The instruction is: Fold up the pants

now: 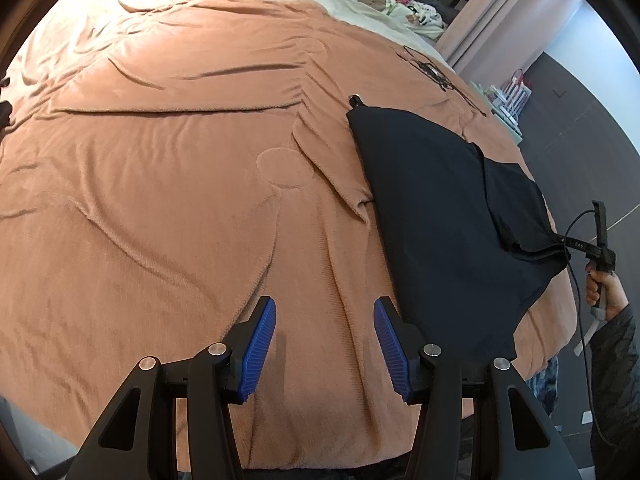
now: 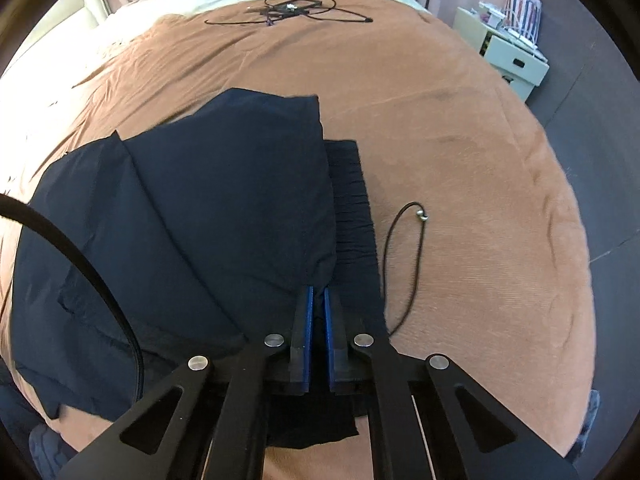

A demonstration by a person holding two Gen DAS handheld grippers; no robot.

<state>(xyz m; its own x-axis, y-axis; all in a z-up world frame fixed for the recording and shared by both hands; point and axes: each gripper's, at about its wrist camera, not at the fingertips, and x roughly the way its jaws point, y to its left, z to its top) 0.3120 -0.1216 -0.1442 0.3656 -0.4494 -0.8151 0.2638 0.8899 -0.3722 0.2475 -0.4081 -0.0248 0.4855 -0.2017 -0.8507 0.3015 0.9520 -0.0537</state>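
Dark navy pants (image 2: 192,216) lie partly folded on the bed's brown blanket (image 1: 160,184), toward its right edge. The right gripper (image 2: 317,300) has its blue fingers (image 2: 307,320) pinched together on an edge of the fabric near the waistband, drawstring (image 2: 400,264) trailing beside it. The left gripper (image 1: 324,320) hangs over bare blanket just left of the pants, fingers (image 1: 260,344) half apart, holding nothing.
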